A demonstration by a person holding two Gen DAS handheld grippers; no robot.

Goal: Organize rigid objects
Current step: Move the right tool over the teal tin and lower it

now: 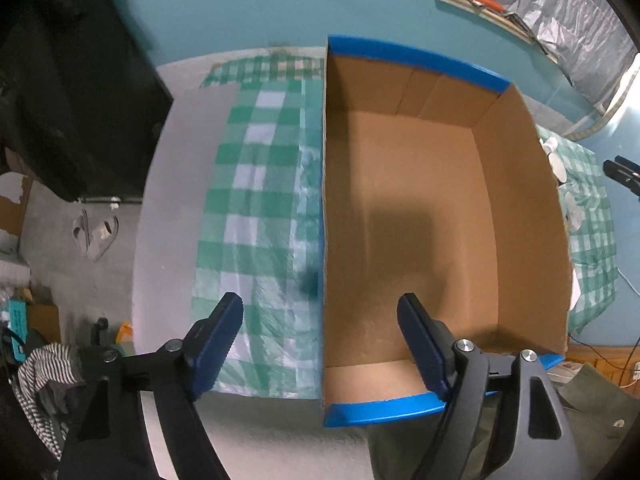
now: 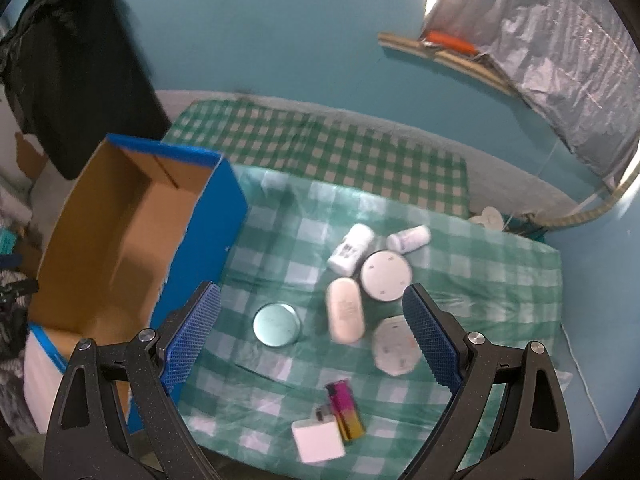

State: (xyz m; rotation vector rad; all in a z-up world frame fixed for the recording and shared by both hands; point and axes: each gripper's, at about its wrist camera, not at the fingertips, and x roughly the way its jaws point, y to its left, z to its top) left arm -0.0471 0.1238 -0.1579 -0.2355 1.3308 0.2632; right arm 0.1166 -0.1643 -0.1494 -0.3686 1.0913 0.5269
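An open cardboard box with blue outer sides stands empty on the checked cloth; it also shows in the right wrist view at the left. My left gripper is open and empty, straddling the box's left wall near its front corner. My right gripper is open and empty above several items on the cloth: a round tin lid, an oval white case, a round white container, an octagonal white one, two white bottles, a pink-yellow lighter and a white square block.
A green-and-white checked cloth covers a white table. A teal wall stands behind. Dark clothing hangs at the left. A foil-covered window is at the upper right. Clutter and sandals lie on the floor.
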